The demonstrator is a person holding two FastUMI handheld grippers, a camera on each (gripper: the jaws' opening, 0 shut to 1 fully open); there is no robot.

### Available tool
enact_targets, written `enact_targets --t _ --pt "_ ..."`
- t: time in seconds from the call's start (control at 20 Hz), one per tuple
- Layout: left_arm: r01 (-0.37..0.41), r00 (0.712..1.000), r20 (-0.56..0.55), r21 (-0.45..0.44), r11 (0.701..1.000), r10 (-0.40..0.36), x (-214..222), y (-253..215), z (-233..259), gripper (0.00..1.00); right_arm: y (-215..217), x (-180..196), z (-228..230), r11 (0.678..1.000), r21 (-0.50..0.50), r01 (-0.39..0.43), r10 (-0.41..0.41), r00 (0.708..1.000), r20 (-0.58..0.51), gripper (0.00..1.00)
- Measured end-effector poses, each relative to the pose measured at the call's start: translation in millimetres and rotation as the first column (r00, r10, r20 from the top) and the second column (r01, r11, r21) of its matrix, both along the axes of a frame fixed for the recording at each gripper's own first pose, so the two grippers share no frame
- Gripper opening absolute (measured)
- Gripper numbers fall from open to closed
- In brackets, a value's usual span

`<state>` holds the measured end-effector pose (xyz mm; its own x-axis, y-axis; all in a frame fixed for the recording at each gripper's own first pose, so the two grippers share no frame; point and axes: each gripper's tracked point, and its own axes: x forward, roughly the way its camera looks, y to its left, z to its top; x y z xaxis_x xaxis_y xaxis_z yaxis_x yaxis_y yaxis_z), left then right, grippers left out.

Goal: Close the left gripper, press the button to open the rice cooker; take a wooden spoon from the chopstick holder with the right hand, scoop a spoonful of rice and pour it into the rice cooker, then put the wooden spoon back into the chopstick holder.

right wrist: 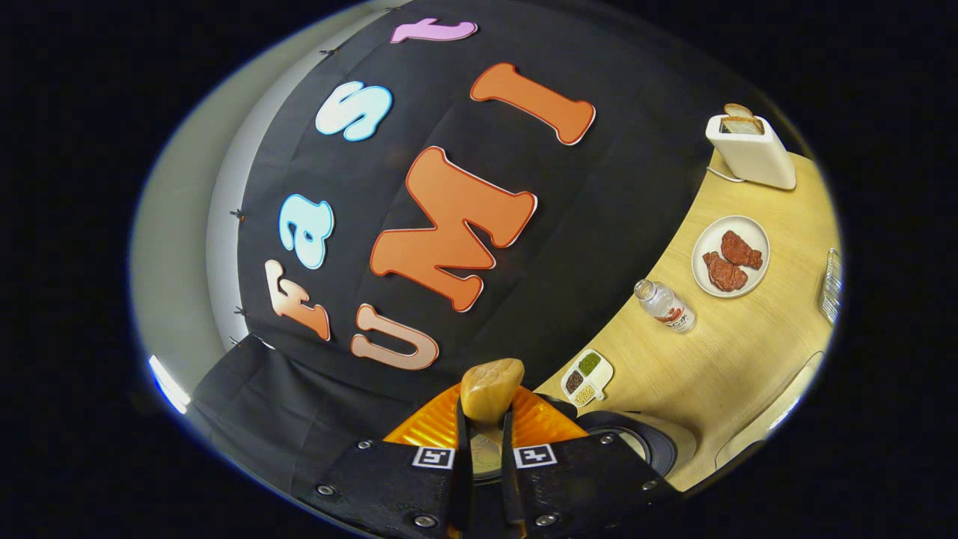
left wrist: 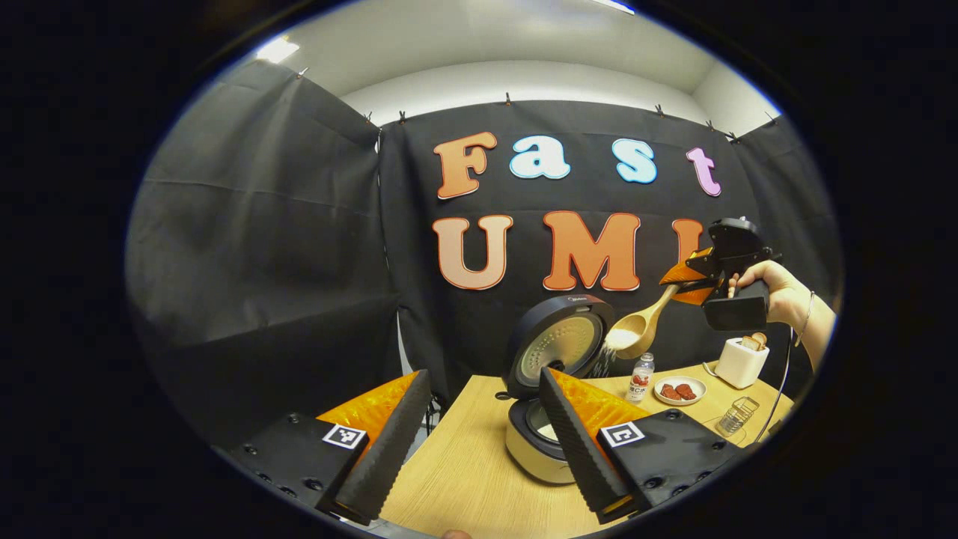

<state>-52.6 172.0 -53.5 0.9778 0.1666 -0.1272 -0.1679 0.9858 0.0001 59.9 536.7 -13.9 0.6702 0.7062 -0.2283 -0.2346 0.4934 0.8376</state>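
— Rice (left wrist: 610, 352) is falling off the tipped bowl of the wooden spoon (left wrist: 642, 323), and it is falling just at the near rim of the rice cooker (left wrist: 533, 449), not over the middle of the pot. That is my worry.

— What would make it go wrong?

— The spoon hangs high above the open pot, so I judge the grains have room to scatter. Some could bounce off the raised lid (left wrist: 560, 346) or land on the table (left wrist: 464, 479) beside the cooker. A quick twist of my wrist would dump the rest at once.

— Is your grip on the spoon sound?

— In the right gripper view the fingers of my right gripper (right wrist: 485, 464) are clamped on the spoon's handle, whose butt end (right wrist: 490, 389) sticks out between them. The hold is far from the bowl, so the handle could swivel in the pinch.

— And how are you holding yourself?

— My right hand (left wrist: 778, 288) is raised above the table's far right part, gripper pointing down and across toward the cooker, spoon sloping down to it. My left gripper (left wrist: 486, 442) hovers low at the table's near edge, fingers apart and empty, aimed at the cooker.

— Where does the spoon go afterwards?

— Back in the chopstick holder (left wrist: 737, 415), near the table's right edge.
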Motion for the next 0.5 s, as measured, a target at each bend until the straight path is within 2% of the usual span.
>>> enact_targets --t 0.15,0.45,0.5 --pt "-0.004 1.000 0.002 -0.008 1.000 0.004 1 5 0 1.00 1 -2 -3 0.999 -0.035 -0.001 0.002 1.000 0.020 0.14" --pt "-0.006 1.000 -0.007 -0.010 1.000 0.006 1 10 -5 0.98 12 -8 -13 0.994 -0.102 -0.023 0.028 0.998 0.052 0.14" --pt "-0.005 1.000 -0.009 -0.011 1.000 0.005 0 10 -6 0.94 13 -7 -13 0.993 -0.116 -0.022 0.030 0.997 0.068 0.14"
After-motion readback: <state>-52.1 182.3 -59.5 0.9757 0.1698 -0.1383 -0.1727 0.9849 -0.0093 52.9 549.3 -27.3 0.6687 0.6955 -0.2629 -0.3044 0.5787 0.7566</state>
